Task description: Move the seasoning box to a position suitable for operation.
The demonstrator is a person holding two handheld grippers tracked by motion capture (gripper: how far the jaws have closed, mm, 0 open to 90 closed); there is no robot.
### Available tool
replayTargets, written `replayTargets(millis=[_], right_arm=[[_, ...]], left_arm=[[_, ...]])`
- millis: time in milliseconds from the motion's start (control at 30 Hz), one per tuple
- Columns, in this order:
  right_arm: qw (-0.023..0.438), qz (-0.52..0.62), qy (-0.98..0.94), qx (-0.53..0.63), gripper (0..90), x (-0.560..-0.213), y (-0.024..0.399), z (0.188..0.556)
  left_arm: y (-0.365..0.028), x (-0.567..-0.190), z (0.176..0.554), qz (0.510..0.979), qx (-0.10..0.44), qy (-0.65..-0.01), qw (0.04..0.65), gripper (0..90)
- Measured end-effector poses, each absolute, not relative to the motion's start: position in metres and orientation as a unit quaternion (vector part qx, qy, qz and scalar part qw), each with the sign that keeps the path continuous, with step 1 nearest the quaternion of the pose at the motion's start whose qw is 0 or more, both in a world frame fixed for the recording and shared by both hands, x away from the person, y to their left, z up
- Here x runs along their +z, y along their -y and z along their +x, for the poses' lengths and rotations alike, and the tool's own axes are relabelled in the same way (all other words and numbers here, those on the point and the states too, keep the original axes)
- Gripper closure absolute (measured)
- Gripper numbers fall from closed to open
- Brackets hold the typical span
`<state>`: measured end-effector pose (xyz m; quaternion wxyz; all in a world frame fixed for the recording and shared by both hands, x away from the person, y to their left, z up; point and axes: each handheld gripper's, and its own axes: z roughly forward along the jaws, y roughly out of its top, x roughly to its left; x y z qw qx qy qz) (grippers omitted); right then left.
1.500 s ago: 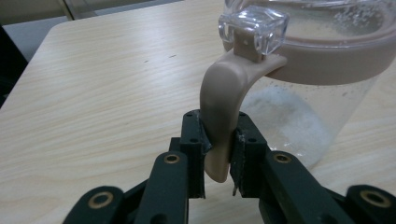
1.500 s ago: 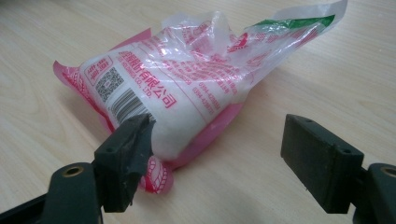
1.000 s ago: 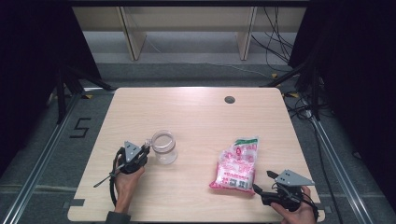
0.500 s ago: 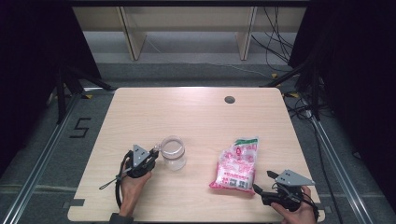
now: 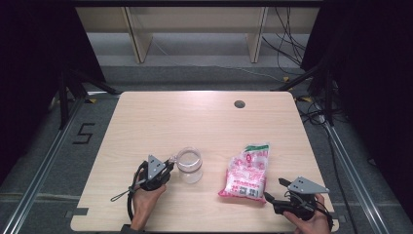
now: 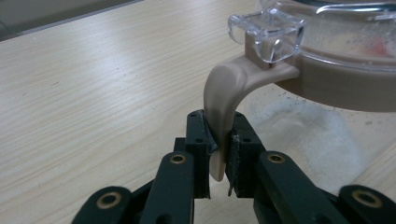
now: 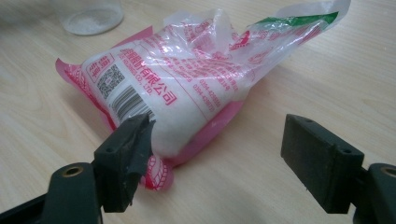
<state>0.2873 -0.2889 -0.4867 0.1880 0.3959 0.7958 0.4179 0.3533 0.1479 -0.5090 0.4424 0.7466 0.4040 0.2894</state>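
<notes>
A clear jar (image 5: 189,164) with a beige rim and a clear lid tab (image 6: 267,33) stands on the table's front left half. Its beige handle (image 6: 223,108) curves down between the jaws of my left gripper (image 6: 219,158), which is shut on it. In the high view my left gripper (image 5: 165,171) sits just left of the jar. A pink and white bag of white grains (image 5: 246,171) lies to the right, its top torn open (image 7: 261,28). My right gripper (image 7: 219,161) stands open at the bag's near end, nothing between its pads; it shows at the front right (image 5: 273,190).
The wooden table (image 5: 195,122) has a dark round hole (image 5: 239,104) near its far edge. Wooden shelf legs and loose cables stand on the floor behind it. A metal rail runs along each side of the table.
My left gripper has slid to the right across the table, dragging the jar with it by the handle, closer to the bag. The right gripper and bag have stayed put.
</notes>
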Motion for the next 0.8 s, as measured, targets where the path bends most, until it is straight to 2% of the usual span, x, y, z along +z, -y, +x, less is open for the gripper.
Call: replayTargets(millis=[67,167,233,633,800], right_arm=[[0.176,0.412,-0.790,0.419,25.2,-0.487,0.287,0.285],[0.191,0.399,-0.794,0.417,25.2,-0.488,0.290,0.288],[0.177,0.410,-0.790,0.420,25.2,-0.487,0.289,0.286],[0.181,0.398,-0.796,0.418,25.2,-0.488,0.291,0.288],[0.187,0.399,-0.795,0.417,25.2,-0.488,0.291,0.288]], left_arm=[[-0.145,-0.509,0.353,0.749,0.286,-0.400,0.444,80.4],[-0.141,-0.509,0.351,0.754,0.284,-0.393,0.443,80.0],[-0.138,-0.509,0.350,0.756,0.281,-0.385,0.448,79.8],[-0.127,-0.507,0.348,0.772,0.264,-0.350,0.460,78.5],[-0.119,-0.507,0.345,0.772,0.247,-0.359,0.463,76.7]])
